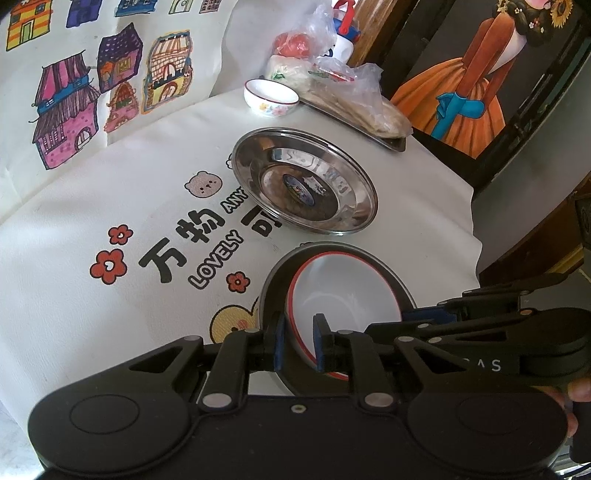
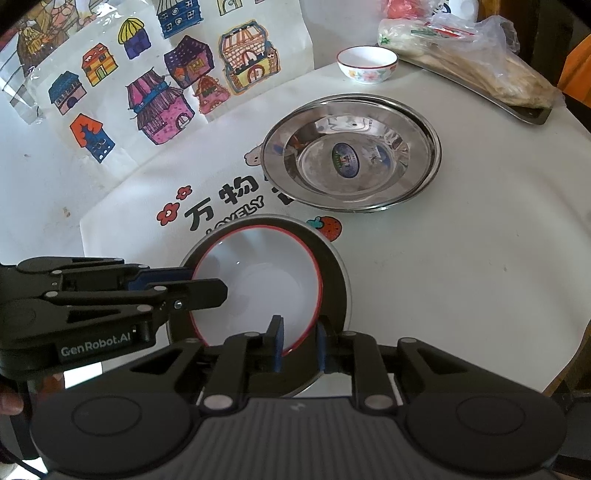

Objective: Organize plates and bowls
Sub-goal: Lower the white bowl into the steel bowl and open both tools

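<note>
A white bowl with a red rim (image 1: 343, 295) (image 2: 258, 284) sits inside a dark metal plate (image 1: 275, 280) (image 2: 334, 266) near the table's front. My left gripper (image 1: 300, 343) has its fingers on either side of the bowl's rim at its left edge, and it also shows in the right wrist view (image 2: 195, 282). My right gripper (image 2: 300, 345) straddles the bowl's near rim, and it also shows in the left wrist view (image 1: 428, 317). A shiny steel plate (image 1: 304, 179) (image 2: 352, 153) lies further back. A small floral bowl (image 1: 270, 96) (image 2: 367, 64) stands behind it.
A metal tray (image 1: 391, 142) (image 2: 528, 112) with bagged food lies at the back right. A red and white bottle (image 1: 345, 33) stands behind it. The white printed cloth (image 1: 110, 221) (image 2: 443, 277) covers the round table. A painting (image 1: 472, 81) leans at the right.
</note>
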{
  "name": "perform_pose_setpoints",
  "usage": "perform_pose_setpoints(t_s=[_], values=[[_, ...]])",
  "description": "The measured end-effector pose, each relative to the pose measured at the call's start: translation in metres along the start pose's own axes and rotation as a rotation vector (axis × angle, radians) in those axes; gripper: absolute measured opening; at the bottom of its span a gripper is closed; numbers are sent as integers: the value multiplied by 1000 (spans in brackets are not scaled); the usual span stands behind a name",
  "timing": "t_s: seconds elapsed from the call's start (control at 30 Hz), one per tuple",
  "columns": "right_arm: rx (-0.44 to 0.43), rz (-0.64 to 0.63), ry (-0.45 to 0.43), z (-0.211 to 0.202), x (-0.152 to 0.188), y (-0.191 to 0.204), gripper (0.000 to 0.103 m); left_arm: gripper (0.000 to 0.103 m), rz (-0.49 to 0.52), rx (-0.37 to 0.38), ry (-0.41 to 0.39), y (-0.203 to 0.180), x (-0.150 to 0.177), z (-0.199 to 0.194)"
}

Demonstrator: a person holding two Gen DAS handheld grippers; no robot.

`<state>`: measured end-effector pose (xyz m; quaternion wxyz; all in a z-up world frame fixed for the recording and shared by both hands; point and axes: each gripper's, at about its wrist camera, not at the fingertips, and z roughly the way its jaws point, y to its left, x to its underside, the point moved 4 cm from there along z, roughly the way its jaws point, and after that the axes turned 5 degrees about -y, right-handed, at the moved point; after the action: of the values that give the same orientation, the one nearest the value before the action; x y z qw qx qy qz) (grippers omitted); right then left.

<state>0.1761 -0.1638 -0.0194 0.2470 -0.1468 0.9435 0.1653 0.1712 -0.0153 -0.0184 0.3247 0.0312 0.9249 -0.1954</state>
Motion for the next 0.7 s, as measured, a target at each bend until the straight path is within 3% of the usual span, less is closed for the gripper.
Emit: perform_pose_setpoints(t_s=[0.23, 0.7], values=[[-20, -15, -3, -2, 1, 3, 31, 28, -22, 34, 16, 0, 0, -2], [-33, -42, -3, -2, 1, 6, 41, 34, -41, 72, 31, 1, 0, -5]])
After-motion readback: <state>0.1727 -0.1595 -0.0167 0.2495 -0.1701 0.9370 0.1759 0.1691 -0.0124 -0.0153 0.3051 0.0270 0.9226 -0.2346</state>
